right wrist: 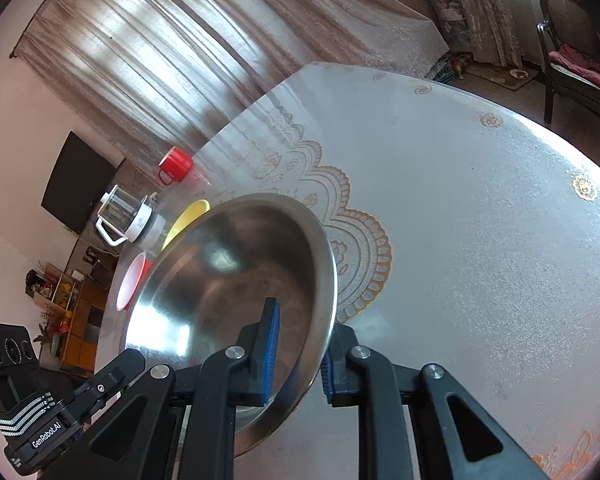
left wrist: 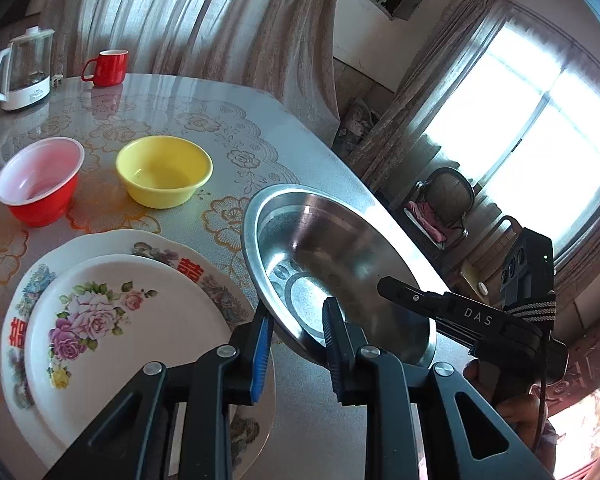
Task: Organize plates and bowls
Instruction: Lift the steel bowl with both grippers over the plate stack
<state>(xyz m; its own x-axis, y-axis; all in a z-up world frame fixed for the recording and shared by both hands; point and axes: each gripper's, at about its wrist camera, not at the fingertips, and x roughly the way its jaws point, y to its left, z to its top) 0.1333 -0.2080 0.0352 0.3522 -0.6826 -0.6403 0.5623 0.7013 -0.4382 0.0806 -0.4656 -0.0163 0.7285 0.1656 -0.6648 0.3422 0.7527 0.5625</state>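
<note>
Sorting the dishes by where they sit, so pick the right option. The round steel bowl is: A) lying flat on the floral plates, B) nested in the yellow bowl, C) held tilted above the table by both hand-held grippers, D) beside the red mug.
C: the round steel bowl is tilted, its rim pinched by the left hand-held gripper and the right hand-held gripper.

We see long brown curtains [left wrist: 188, 12], a bright window [left wrist: 540, 128] letting in sunlight, a dark chair [right wrist: 576, 56] with a pink cushion, a black screen [right wrist: 78, 182] on the white wall, and wooden shelves [right wrist: 76, 320].
</note>
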